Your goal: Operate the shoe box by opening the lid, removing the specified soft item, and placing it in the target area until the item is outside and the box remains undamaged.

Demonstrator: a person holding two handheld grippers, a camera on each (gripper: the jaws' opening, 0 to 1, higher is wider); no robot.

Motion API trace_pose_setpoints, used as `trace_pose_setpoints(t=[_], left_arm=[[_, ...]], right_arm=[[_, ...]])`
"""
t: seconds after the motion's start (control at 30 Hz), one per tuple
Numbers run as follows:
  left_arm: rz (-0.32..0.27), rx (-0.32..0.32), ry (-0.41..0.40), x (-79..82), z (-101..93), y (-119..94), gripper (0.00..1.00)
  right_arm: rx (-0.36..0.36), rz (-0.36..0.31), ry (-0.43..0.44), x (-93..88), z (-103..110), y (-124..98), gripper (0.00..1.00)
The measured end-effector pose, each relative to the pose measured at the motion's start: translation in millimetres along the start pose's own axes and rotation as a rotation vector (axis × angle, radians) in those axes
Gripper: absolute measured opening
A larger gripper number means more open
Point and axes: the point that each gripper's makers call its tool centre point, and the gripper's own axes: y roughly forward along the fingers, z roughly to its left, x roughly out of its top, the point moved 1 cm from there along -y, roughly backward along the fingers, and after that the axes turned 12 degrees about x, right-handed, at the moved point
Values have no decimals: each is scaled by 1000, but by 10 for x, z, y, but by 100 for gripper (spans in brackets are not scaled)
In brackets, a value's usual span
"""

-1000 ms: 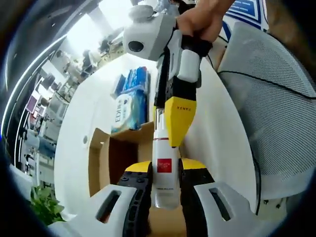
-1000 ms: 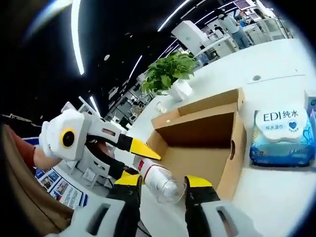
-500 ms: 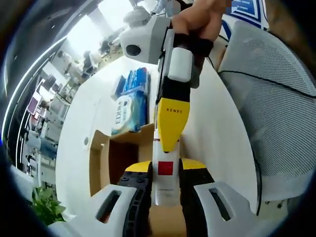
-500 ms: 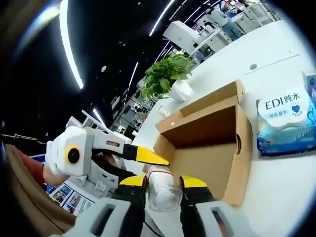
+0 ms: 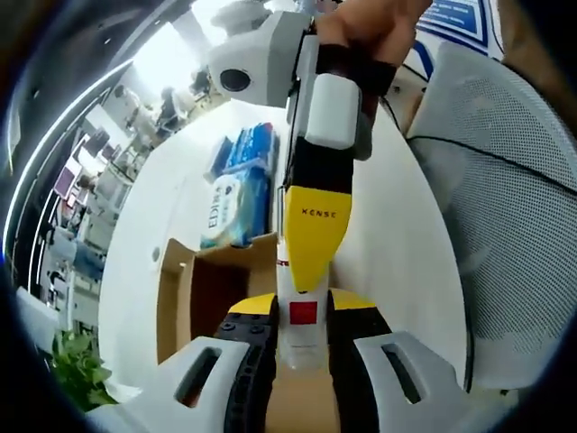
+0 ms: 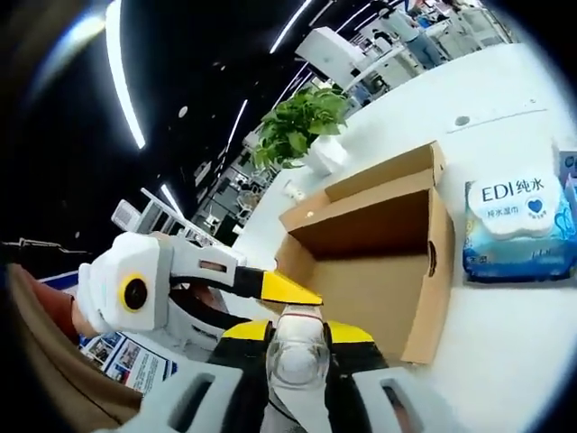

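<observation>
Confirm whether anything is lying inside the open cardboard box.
No. In the right gripper view the cardboard box stands open, showing bare brown walls and floor.

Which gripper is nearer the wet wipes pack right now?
Cannot tell. Left gripper and right gripper both clamp the white bottle at the open box's near end; the wet wipes pack lies beyond the far end.

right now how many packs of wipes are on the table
2 that I can make out: a white EDI pack beside the open shoe box, and a blue pack just beyond it. More may be hidden.
</observation>
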Motion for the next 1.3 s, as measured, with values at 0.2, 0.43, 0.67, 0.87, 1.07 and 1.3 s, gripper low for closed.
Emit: trace_pose_setpoints(t=[0.2, 0.43, 0.67, 0.87, 1.07, 1.3], left_arm=[[-26, 43, -36, 179, 75, 84, 20], [-68, 109, -109, 495, 269, 254, 20], [-93, 141, -157, 751, 460, 476, 20], [-110, 174, -189, 889, 629, 658, 20], [-104, 193, -250, 961, 770, 850, 20], [-107, 229, -302, 985, 987, 1028, 20]], right_arm=[[-36, 62, -22, 114, -36, -182, 18], [-79, 128, -70, 361, -49, -466, 18], [-140, 200, -118, 582, -115, -709, 18], [-177, 231, -138, 757, -214, -844, 18], [-217, 303, -173, 935, -358, -923, 18], [-255, 351, -224, 1173, -510, -946, 18]])
